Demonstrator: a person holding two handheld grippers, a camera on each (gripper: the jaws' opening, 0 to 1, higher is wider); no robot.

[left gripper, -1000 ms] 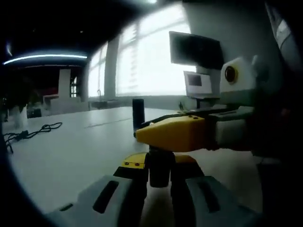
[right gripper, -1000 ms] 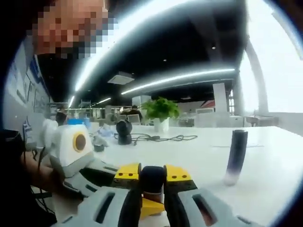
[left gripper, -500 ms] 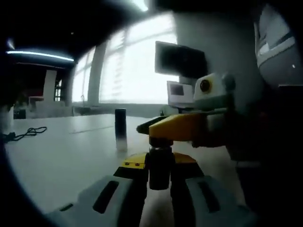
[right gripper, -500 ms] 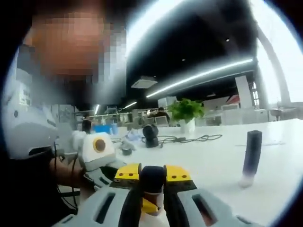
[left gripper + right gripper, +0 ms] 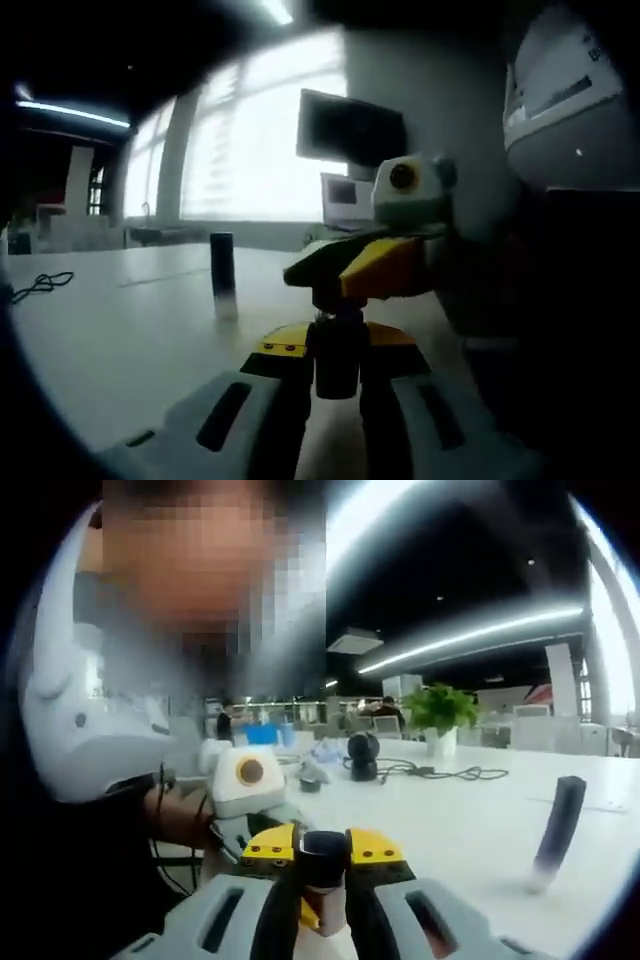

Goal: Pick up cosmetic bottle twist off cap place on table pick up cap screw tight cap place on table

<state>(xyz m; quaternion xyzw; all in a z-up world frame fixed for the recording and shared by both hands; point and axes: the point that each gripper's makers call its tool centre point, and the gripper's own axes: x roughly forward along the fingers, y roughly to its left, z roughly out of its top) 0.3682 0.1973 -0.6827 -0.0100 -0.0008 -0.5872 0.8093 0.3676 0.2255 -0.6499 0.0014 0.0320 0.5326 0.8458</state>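
Both my grippers clamp one cosmetic bottle (image 5: 337,352): left gripper (image 5: 337,372), right gripper (image 5: 322,872). Misaligned twisting risks cross-threading or slippage.

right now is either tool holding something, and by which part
Both hold one small dark bottle. The left tool is shut on its lower body, while the right tool is shut on the cap at its top end, the two meeting crosswise.
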